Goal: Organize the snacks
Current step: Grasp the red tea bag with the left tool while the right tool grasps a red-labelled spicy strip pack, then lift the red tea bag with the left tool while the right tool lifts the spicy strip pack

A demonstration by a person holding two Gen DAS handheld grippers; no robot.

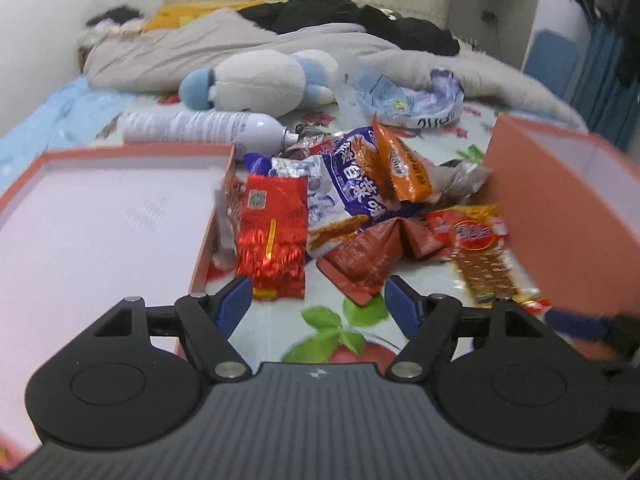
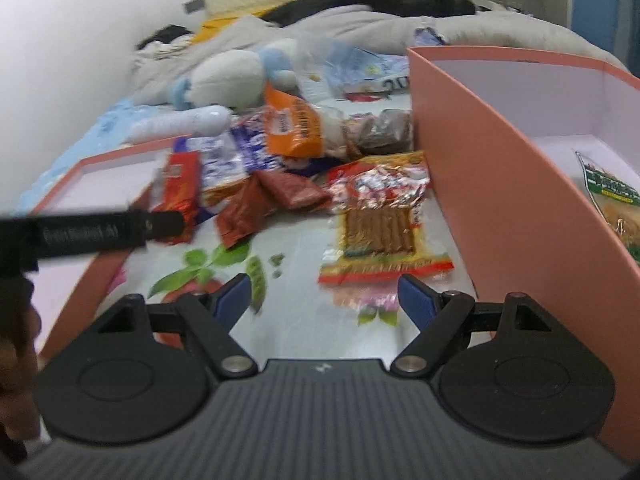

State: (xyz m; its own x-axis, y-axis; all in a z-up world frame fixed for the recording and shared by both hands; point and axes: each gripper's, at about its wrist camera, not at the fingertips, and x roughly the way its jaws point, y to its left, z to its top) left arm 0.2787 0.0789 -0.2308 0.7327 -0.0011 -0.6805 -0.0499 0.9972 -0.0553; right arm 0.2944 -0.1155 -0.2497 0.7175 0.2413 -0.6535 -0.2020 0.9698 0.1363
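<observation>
A pile of snack packets lies on the bed sheet between two pink boxes. In the left wrist view my left gripper (image 1: pixel 318 296) is open and empty, just short of a shiny red packet (image 1: pixel 272 236) and a brown-red packet (image 1: pixel 360 256). A purple-white bag (image 1: pixel 344 184) and an orange packet (image 1: pixel 400 168) lie behind. In the right wrist view my right gripper (image 2: pixel 326 294) is open and empty, just short of a clear packet of brown sticks (image 2: pixel 380 228). The deep pink box (image 2: pixel 500 168) at the right holds a green-labelled packet (image 2: pixel 612 196).
A shallow pink lid (image 1: pixel 100 216) lies at the left. A white spray can (image 1: pixel 200 128), a plush toy (image 1: pixel 256 80), crumpled wrappers (image 1: pixel 412 100) and a grey duvet (image 1: pixel 240 40) lie behind the pile. The left gripper's black body (image 2: pixel 88 232) crosses the right wrist view.
</observation>
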